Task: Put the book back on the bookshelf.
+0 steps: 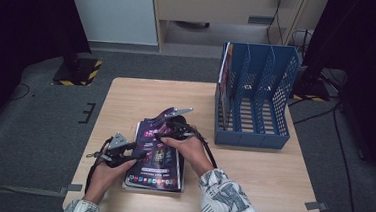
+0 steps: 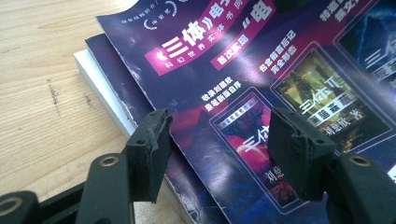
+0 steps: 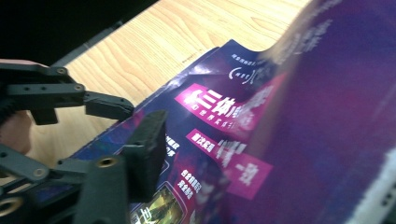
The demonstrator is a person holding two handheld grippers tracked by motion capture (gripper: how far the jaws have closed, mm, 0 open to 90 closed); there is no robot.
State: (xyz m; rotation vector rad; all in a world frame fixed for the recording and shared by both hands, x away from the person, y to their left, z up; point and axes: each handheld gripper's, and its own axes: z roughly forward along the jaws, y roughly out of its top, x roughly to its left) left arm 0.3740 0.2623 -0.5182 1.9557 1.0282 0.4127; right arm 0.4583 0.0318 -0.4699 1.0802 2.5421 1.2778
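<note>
Purple magazine (image 1: pixel 155 151) | glossy cover, Chinese print | top of my stack, far edge curled upward | on table, left of blue file rack (image 1: pixel 256 98)

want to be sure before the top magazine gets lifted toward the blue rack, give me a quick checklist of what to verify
1. Right gripper on the top magazine: its far edge is curled up at the gripper; firm pinch cannot tell.
2. Left gripper holding down: not ok, jaws stand apart over the cover, not pressing.
3. Stack beneath stays flat on the table: ok.
4. Blue file rack upright: ok.
5. Free slot: ok, right-hand slots look empty; something already stands in the leftmost one.
6. Table between stack and rack: ok.
</note>
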